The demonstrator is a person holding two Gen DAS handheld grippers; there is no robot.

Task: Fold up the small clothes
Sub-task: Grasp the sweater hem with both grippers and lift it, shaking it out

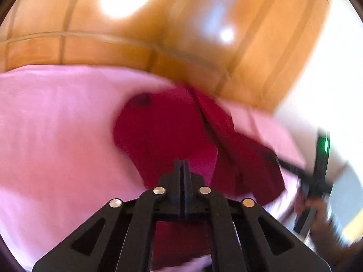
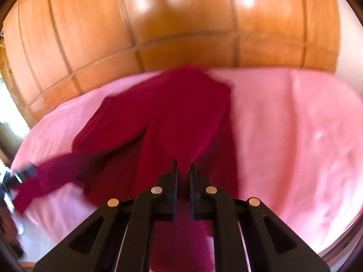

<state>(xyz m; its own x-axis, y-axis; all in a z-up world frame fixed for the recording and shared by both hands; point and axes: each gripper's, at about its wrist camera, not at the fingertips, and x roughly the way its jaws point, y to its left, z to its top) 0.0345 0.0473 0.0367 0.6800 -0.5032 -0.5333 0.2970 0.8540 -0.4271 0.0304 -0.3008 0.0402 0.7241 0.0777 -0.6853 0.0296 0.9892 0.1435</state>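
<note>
A dark red garment (image 1: 168,133) hangs lifted over a pink sheet (image 1: 56,136). My left gripper (image 1: 181,164) is shut, its fingers pressed together on an edge of the red garment. In the right wrist view the red garment (image 2: 172,113) stretches up from my right gripper (image 2: 182,167), which is shut on a fold of it with a narrow gap between the fingers. The other gripper shows at the far left of the right wrist view (image 2: 25,172), holding a stretched end of the garment. Both views are blurred by motion.
A wooden panelled wardrobe (image 2: 158,22) stands behind the pink-covered bed (image 2: 295,124). The right gripper and the hand holding it show at the right of the left wrist view (image 1: 317,181). A white wall (image 1: 335,68) is at the right.
</note>
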